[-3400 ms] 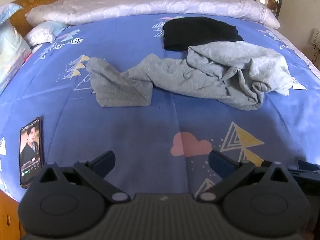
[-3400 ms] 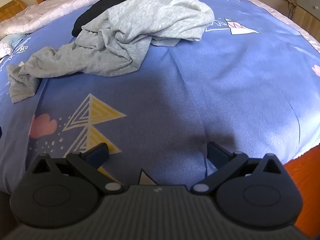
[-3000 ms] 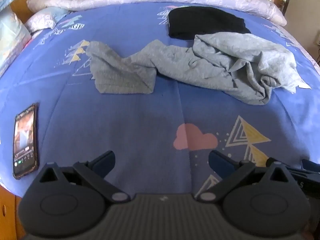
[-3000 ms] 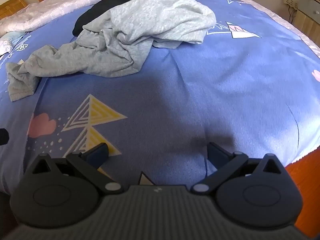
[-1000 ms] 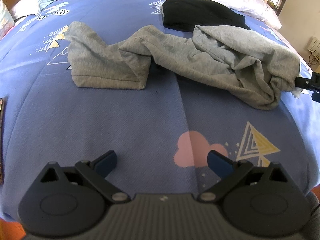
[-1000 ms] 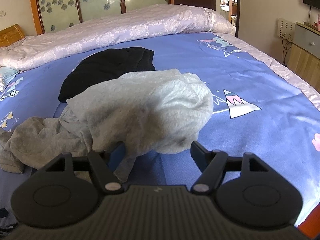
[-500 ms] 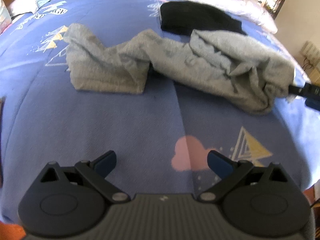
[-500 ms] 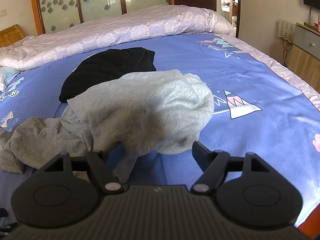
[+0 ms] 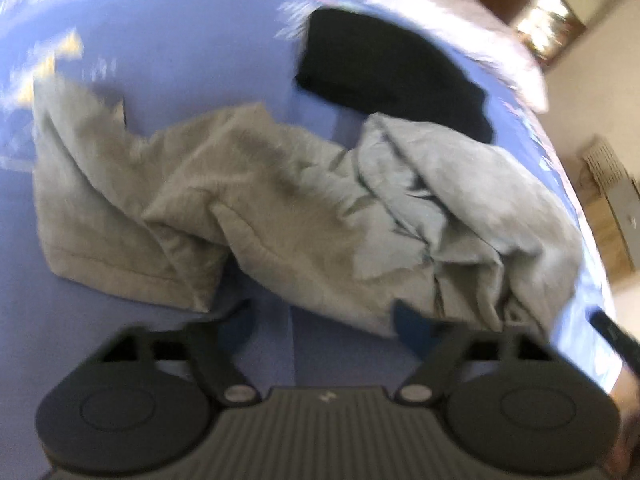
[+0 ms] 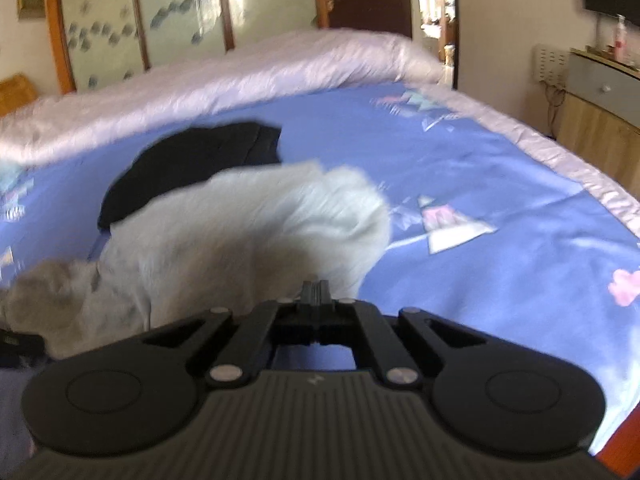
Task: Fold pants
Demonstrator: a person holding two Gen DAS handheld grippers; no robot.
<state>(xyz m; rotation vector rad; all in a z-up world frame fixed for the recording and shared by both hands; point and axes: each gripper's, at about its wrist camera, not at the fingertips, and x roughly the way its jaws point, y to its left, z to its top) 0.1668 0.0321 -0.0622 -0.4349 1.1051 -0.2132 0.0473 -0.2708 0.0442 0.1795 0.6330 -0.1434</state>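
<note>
The crumpled grey pants (image 9: pixel 280 200) lie across the blue bed sheet (image 9: pixel 160 40), one leg stretched to the left and the bulk bunched at the right. My left gripper (image 9: pixel 322 322) is at their near edge. Its jaws are closing with the fabric's lower edge between them, and the pads stand apart from it. In the right wrist view the pale bunched end of the pants (image 10: pixel 248 232) rises just ahead. My right gripper (image 10: pixel 316 292) is shut on its near edge. The right gripper's tip (image 9: pixel 612 336) shows at the far right of the left wrist view.
A folded black garment (image 9: pixel 380 64) lies behind the pants, also in the right wrist view (image 10: pixel 192 160). A white quilt (image 10: pixel 240 80) runs along the back of the bed. A wooden cabinet (image 10: pixel 600 112) stands past the bed's right edge. Open blue sheet (image 10: pixel 480 184) spreads to the right.
My left gripper has moved in to the pants' near edge and narrowed its jaws. My right gripper has gone from open around the bunched fabric to shut on it.
</note>
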